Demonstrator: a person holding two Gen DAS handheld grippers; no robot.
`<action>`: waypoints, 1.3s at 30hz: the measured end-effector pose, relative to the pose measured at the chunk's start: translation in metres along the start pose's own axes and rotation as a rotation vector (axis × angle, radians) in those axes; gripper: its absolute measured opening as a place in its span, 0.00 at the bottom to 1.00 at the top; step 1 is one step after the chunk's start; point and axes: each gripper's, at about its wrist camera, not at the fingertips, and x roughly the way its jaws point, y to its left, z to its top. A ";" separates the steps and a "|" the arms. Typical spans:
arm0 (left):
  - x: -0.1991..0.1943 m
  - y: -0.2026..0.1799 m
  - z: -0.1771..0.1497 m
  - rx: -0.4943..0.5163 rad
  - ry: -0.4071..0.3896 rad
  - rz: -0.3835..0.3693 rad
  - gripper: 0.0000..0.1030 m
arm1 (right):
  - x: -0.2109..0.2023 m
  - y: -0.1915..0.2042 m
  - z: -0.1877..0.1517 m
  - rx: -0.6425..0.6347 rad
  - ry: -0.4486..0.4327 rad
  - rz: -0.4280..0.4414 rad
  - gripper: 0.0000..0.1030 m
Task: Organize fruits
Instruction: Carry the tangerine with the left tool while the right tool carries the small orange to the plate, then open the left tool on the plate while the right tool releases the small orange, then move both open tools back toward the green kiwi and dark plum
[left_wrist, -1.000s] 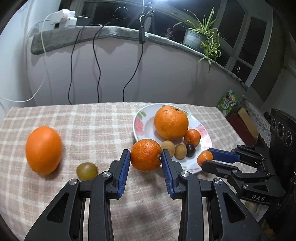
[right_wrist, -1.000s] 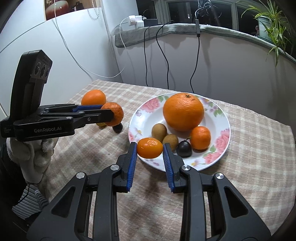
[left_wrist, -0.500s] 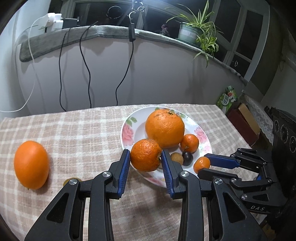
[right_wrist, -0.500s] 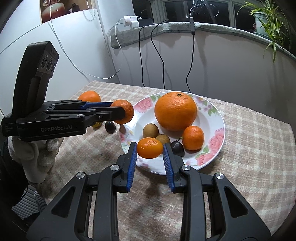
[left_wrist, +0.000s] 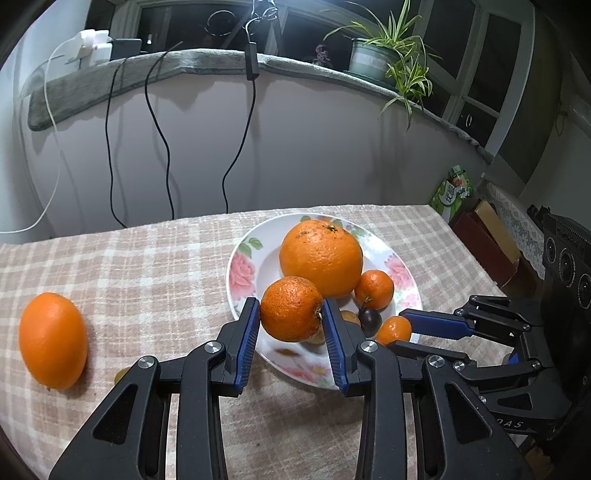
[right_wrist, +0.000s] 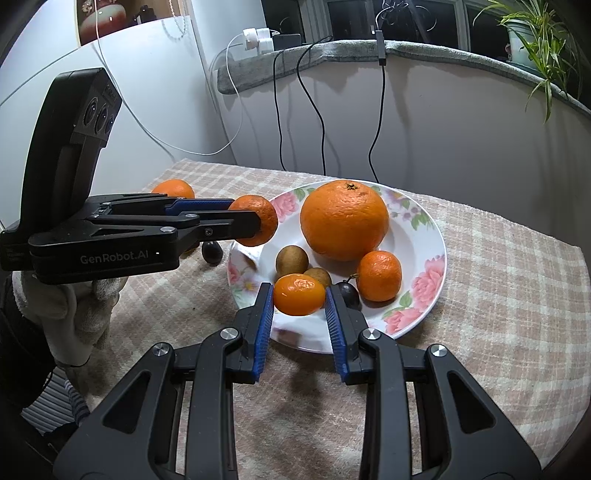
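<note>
Checked cloth (left_wrist: 155, 266) under the flowered plate (right_wrist: 424, 236); each claw clamps an orange fruit below the grey sill (left_wrist: 184, 62).

2 close wrist views, opposite sides, shared plate (left_wrist: 236, 280).

The left gripper (left_wrist: 291, 321) is clamped on an orange (left_wrist: 291, 308), held clear above the near-left rim of the plate (left_wrist: 240, 269). The right gripper (right_wrist: 299, 299) pinches a small mandarin (right_wrist: 298, 294) over the plate's near edge. A gloved hand (right_wrist: 70, 310) carries the left gripper.
</note>
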 end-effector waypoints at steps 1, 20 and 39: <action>0.000 0.000 0.000 0.001 0.001 0.000 0.32 | 0.000 0.000 0.000 -0.001 0.001 0.000 0.29; -0.001 -0.002 0.002 0.013 -0.009 0.005 0.40 | 0.003 0.001 0.001 -0.003 -0.001 -0.017 0.44; -0.007 -0.007 0.002 0.021 -0.016 0.050 0.79 | -0.007 0.002 0.002 -0.018 -0.028 -0.042 0.87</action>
